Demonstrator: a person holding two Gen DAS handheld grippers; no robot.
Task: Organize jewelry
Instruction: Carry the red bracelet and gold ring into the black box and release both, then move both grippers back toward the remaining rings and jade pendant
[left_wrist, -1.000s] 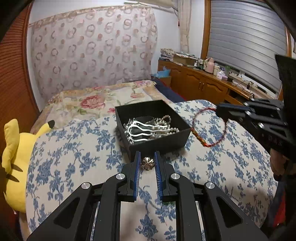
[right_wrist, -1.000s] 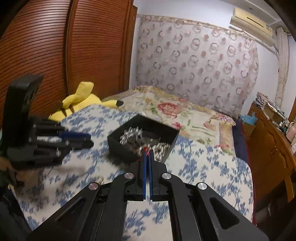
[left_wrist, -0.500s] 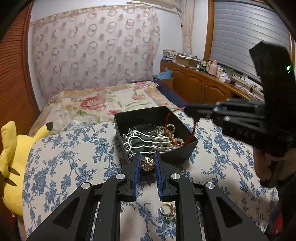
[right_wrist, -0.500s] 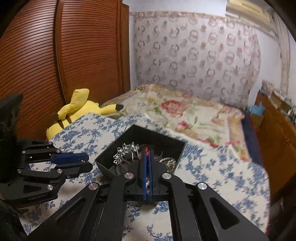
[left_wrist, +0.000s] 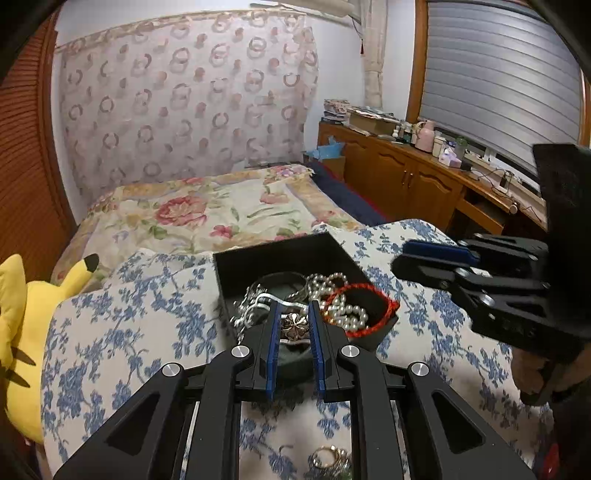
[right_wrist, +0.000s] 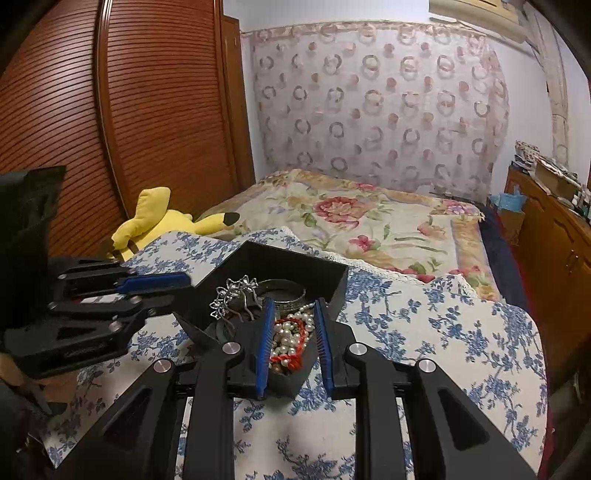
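Note:
A black jewelry box (left_wrist: 273, 254) sits on the blue-flowered cloth (left_wrist: 147, 325). It holds a silver hair comb (right_wrist: 236, 291), a pearl string (right_wrist: 288, 332) and a red braided bracelet (right_wrist: 291, 360). My left gripper (left_wrist: 294, 307) is shut on a small silver flower ornament (left_wrist: 294, 329) and hangs over the box's near edge. My right gripper (right_wrist: 294, 306) is over the box with its jaws opening. The red bracelet (left_wrist: 384, 306) lies loose in the box below them, touched by neither pad. Each gripper shows in the other's view: the right gripper (left_wrist: 400, 256), the left gripper (right_wrist: 177, 290).
A gold ring (left_wrist: 328, 458) lies on the cloth under my left gripper. A yellow plush toy (right_wrist: 155, 221) rests at the cloth's left edge. Behind are a flowered bed cover (right_wrist: 351, 214), a wooden wardrobe (right_wrist: 110, 129) and a cluttered wooden cabinet (left_wrist: 406, 177).
My right gripper carried the red bracelet over the box, parted its jaws and dropped it inside. My left gripper moved forward with the ornament, from before the box to above it.

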